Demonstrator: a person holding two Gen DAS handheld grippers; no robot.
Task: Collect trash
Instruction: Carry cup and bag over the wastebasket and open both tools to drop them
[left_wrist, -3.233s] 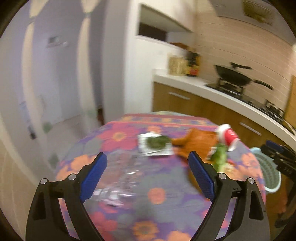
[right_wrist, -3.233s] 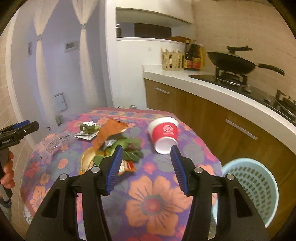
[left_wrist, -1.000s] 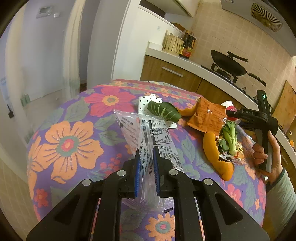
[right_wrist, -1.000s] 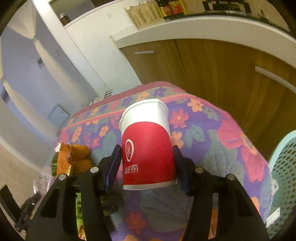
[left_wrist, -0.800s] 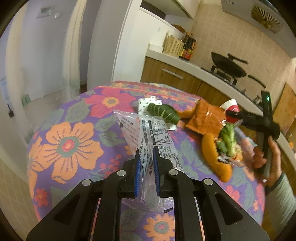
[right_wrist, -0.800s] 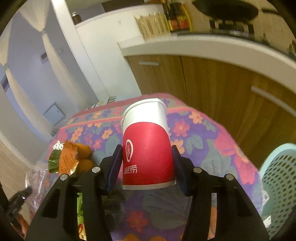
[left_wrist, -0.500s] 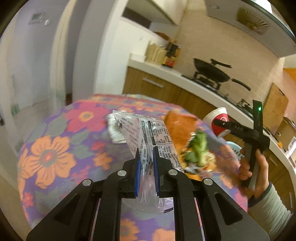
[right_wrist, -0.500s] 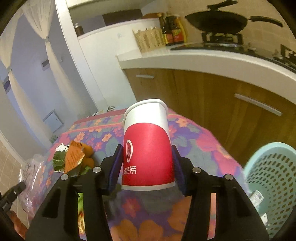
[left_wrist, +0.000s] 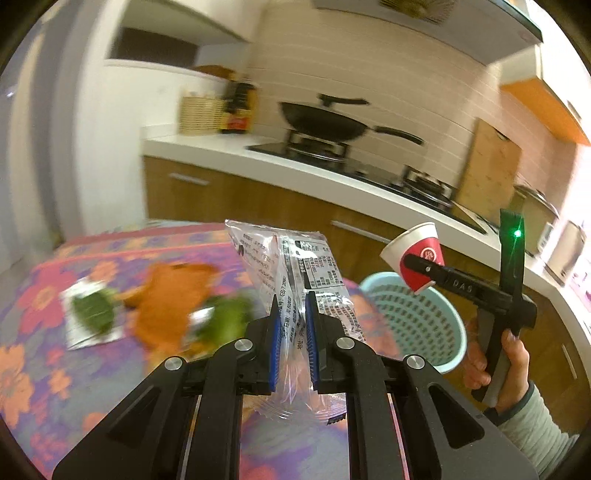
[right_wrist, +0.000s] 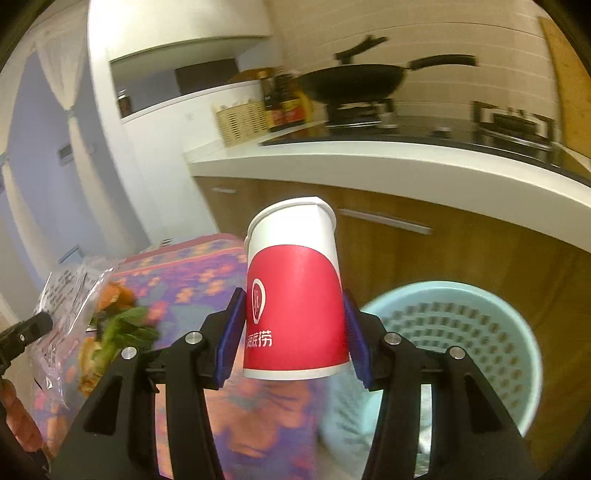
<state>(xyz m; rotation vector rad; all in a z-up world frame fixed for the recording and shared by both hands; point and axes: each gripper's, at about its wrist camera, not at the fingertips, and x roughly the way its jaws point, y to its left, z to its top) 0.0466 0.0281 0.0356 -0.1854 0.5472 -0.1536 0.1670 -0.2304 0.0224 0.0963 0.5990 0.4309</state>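
My left gripper (left_wrist: 291, 325) is shut on a clear plastic wrapper (left_wrist: 288, 266) with printed labels and holds it above the flowered table (left_wrist: 44, 354). My right gripper (right_wrist: 291, 332) is shut on a red and white paper cup (right_wrist: 293, 295), held in the air near the light blue trash basket (right_wrist: 480, 332). In the left wrist view the cup (left_wrist: 415, 254) hangs just above the basket (left_wrist: 424, 325). Orange wrapper (left_wrist: 166, 299), green leaves (left_wrist: 225, 317) and a leaf on white paper (left_wrist: 90, 317) lie on the table.
A kitchen counter (left_wrist: 332, 173) with a black wok (left_wrist: 325, 123), bottles and a woven basket (left_wrist: 201, 114) runs behind the table. Wooden cabinets (right_wrist: 461, 258) stand behind the trash basket. The person's hand (left_wrist: 495, 354) grips the right tool.
Both grippers have swung right toward the blue basket, carrying the wrapper and the cup. The cup is now lifted off the table and hangs over the basket's rim.
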